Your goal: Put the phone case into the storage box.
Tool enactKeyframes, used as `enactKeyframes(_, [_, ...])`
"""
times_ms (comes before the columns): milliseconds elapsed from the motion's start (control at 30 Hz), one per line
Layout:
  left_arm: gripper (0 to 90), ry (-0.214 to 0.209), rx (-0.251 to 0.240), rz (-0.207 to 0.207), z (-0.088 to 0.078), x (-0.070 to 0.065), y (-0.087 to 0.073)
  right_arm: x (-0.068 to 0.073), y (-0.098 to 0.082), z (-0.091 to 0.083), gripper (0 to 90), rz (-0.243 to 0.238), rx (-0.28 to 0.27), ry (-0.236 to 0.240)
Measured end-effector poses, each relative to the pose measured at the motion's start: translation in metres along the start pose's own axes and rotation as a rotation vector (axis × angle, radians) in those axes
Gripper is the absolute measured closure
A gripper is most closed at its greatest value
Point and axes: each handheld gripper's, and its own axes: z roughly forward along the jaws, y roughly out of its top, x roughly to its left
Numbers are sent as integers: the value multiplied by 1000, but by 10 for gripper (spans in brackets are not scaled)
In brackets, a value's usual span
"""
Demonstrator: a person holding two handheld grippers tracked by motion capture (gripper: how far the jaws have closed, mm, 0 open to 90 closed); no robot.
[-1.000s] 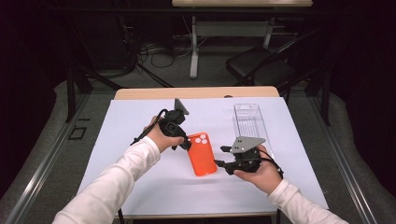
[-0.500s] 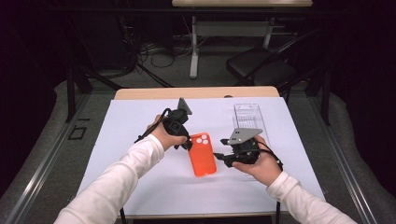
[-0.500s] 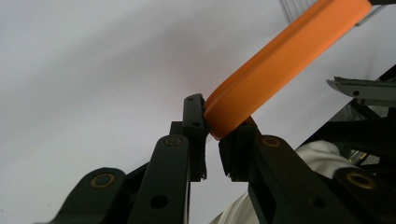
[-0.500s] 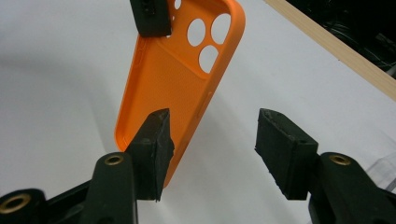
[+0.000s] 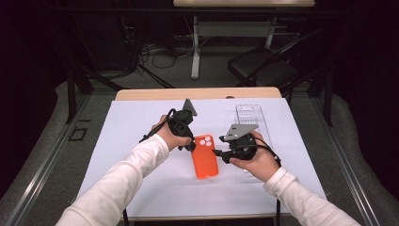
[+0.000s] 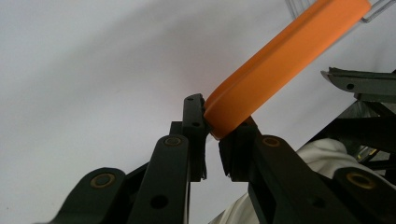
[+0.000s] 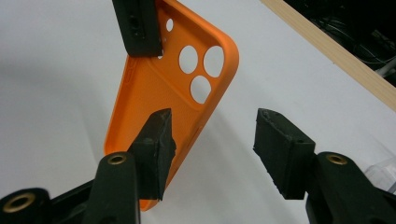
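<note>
Here the left gripper (image 5: 189, 144) pinches the unmarked orange phone case (image 5: 205, 156) by a corner; the right gripper (image 5: 219, 152), fingers apart and empty, has lifted slightly beside it.

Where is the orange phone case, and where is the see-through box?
orange phone case (image 5: 205, 162): high view, middle of its back.
see-through box (image 5: 248, 114): high view, on its far end.

white sheet (image 5: 141, 141) open leftward, clear box (image 5: 249, 115) probably blocking right
</note>
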Motion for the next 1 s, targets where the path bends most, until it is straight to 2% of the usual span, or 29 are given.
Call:
enactKeyframes(467, [812, 36, 23, 26, 3, -8, 2, -2, 13, 0, 497, -36, 19, -28])
enactKeyframes(667, [812, 43, 30, 30, 3, -10, 3, 0, 19, 2, 513, -49, 22, -24])
enactKeyframes(833, [812, 49, 37, 26, 4, -11, 3, 2, 24, 3, 543, -65, 32, -24])
enactKeyframes(1000, [812, 53, 44, 38, 4, -14, 4, 3, 29, 5, 600, -77, 45, -19])
